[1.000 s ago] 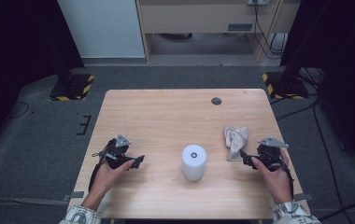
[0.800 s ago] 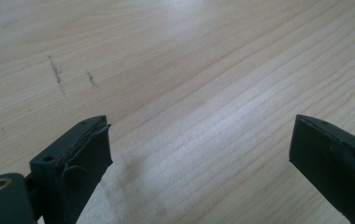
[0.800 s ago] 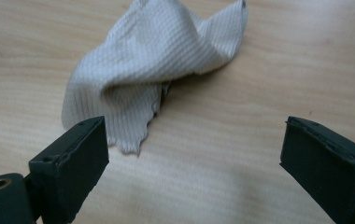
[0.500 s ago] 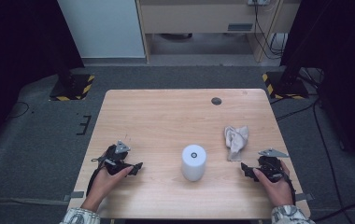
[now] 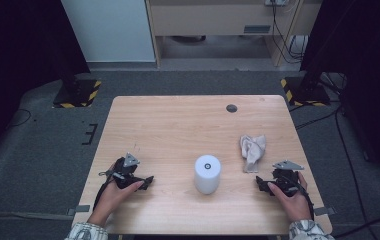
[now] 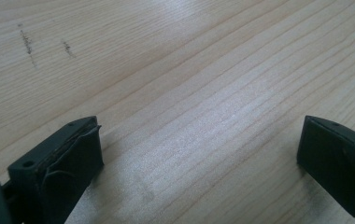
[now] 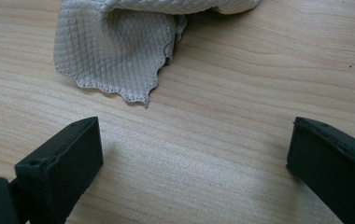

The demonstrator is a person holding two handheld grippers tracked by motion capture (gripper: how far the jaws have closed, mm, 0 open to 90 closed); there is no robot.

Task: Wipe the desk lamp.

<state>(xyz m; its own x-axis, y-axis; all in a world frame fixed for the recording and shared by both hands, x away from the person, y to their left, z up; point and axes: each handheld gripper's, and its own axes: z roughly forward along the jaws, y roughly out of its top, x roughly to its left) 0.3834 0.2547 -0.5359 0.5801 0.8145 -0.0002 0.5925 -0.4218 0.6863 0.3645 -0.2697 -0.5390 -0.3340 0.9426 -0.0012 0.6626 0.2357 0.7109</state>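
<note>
Two tools rest low at the near edge of the bench (image 5: 178, 120), each with jaws spread wide and just opened further, nothing between them. The right tool (image 5: 261, 184) lies nearest the crumpled grey cloth (image 5: 252, 150), which sits just ahead of its jaws, long axis running away from the person. The left tool (image 5: 148, 181) faces bare wood. A white cylinder (image 5: 207, 174) stands between them.

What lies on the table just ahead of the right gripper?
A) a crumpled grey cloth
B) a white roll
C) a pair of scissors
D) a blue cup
A: the right gripper view shows the cloth on the wood just beyond the open right gripper, with nothing between its jaws.
</note>
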